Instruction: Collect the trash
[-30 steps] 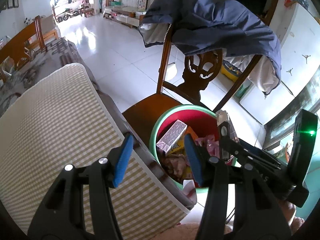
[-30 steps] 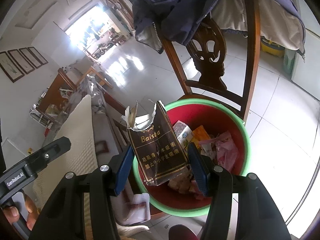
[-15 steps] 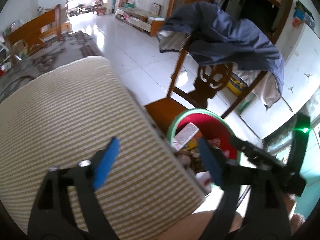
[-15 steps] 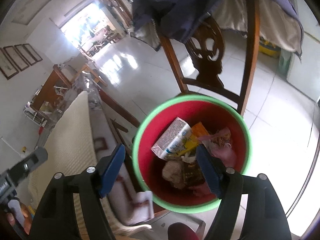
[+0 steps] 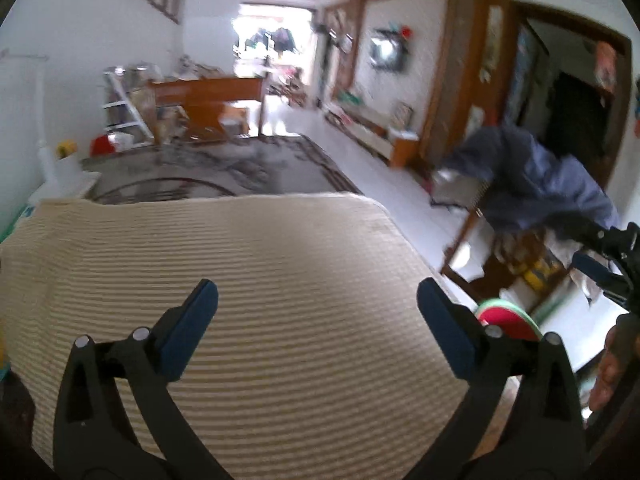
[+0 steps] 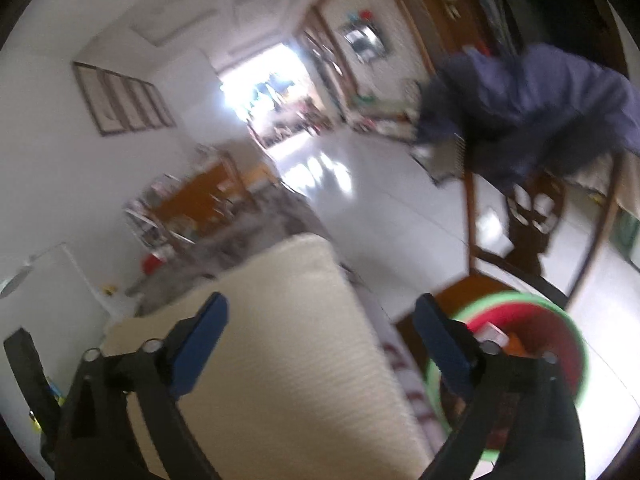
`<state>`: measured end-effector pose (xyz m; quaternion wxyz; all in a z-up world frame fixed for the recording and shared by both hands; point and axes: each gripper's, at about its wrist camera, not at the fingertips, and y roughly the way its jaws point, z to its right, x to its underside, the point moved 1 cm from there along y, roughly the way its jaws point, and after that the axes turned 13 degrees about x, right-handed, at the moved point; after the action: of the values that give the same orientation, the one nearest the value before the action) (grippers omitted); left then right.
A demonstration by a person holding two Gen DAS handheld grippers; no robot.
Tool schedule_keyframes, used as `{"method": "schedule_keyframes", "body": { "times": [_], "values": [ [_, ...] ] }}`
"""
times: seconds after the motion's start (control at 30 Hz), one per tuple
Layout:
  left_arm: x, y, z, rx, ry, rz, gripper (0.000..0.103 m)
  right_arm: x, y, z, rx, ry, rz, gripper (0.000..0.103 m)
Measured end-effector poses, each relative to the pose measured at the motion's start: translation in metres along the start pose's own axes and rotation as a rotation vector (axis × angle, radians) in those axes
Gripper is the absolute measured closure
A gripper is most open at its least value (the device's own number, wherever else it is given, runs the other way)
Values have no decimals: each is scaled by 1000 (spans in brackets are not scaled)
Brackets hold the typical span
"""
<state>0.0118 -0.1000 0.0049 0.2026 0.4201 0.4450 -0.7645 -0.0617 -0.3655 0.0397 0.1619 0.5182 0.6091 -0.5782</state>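
The red bin with a green rim (image 6: 556, 328) stands on a wooden chair seat, low right in the right wrist view, with wrappers inside. Only its rim shows in the left wrist view (image 5: 510, 312). My left gripper (image 5: 316, 328) is open and empty above the cream striped tablecloth (image 5: 260, 264). My right gripper (image 6: 320, 336) is open and empty, over the cloth's edge (image 6: 296, 320) and left of the bin. The right gripper also shows at the right edge of the left wrist view (image 5: 608, 272). Both views are blurred.
A wooden chair (image 6: 532, 216) draped with a dark blue jacket (image 6: 532, 100) stands behind the bin. A patterned cover (image 5: 216, 172) lies past the cloth. Wooden furniture (image 5: 208, 100) and white tiled floor (image 6: 384, 216) lie further back.
The right gripper opened and dropped the dark Baisha pack into the bin. Both grippers then lifted and swung left, away from the bin, over the tablecloth.
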Motion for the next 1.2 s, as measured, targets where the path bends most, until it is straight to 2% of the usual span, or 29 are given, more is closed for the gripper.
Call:
{"method": "schedule_keyframes", "body": {
  "times": [0.07,0.2,0.3,0.4,0.53,0.67,0.8,1.1,1.2],
  "values": [
    [4,-3,-19,-10,-22,10,5,10,12,-30,12,-62,2,7],
    [2,-10,-46,-50,-95,36,5,22,23,-56,24,-128,-1,7],
    [-3,-24,-57,-52,-147,100,5,31,21,-64,58,-122,70,7],
    [-6,-30,-54,-95,-101,130,5,41,19,-74,60,-154,99,7],
    [-4,-31,-45,-169,-10,125,5,57,19,-92,31,-281,95,7],
    [-1,-30,-41,-159,30,106,5,61,19,-98,18,-323,94,7],
    [1,-30,-40,-146,49,99,5,61,25,-92,21,-296,71,7],
    [3,-29,-48,-133,17,87,5,67,24,-97,14,-326,69,7],
    [2,-29,-51,-157,2,93,5,69,24,-99,11,-338,69,7]
  ]
}}
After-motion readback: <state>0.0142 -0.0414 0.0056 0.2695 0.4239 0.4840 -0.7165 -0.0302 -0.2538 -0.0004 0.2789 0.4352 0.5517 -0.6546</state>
